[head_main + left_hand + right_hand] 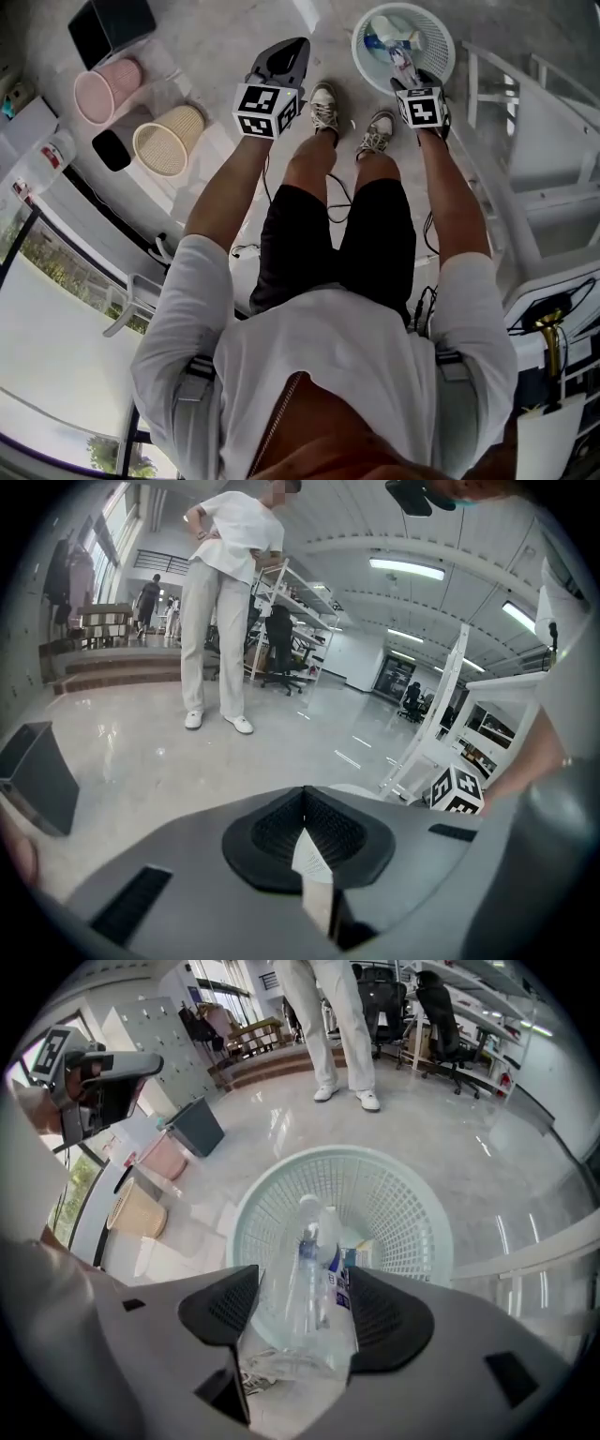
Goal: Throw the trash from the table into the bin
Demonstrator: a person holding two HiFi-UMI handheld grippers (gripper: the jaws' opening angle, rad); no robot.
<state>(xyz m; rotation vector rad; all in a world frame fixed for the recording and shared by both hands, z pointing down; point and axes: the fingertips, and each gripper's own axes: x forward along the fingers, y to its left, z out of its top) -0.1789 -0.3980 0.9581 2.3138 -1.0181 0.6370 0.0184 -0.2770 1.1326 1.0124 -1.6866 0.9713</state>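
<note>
Well, at the far left the pink bin (105, 89), the beige basket (169, 139) and the black bin (112, 28) stand well apart from your work, so ignore them. Your left gripper (306, 817) has its jaws pressed together on a paper scrap (313, 869). It hangs over bare floor left of your shoes (323, 108), not over any bin. Hold that pinch until you bring it right, above the pale green basket (394, 1204); a scrap that light will likely drift if let go from the side.

Your right gripper (300, 1307) is clamped on a clear plastic bottle (314, 1260), cap end pointing away into the basket. The basket sits on the floor just right of your feet and has some trash inside. The bottle looks to be over the opening, so I judge this the release step. Centre the cap over the mesh bottom rather than the rim, then spread the jaws fully so both pads let go at once and the bottle drops straight.
</note>
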